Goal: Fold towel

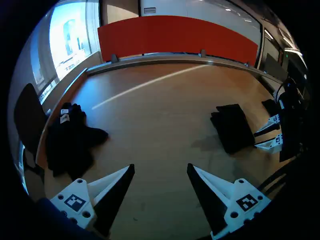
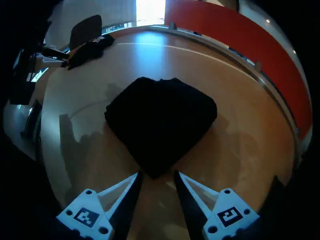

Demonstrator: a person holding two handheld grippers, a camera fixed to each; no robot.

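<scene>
Right claw (image 2: 158, 175) parted and empty above the pale wooden counter (image 2: 248, 152). The folded black cloth towel (image 2: 160, 120) lies just ahead of its tips. Left claw (image 1: 160, 167) spread wide, empty. A crumpled heap of black cloths (image 1: 70, 140) lies farther off at the counter's edge.

Pale wooden tabletop (image 1: 160, 112), with a grey rail (image 1: 168, 59) along its far edge. A red partition panel (image 1: 176, 36) stands behind the rail. Bright window (image 1: 70, 38) to one side, daylight cool and bluish. A pale light streak (image 1: 148, 84) crosses the wood. Dark chair back (image 1: 28, 116) beside the table's edge. Ceiling lights (image 1: 230, 9) overhead.
</scene>
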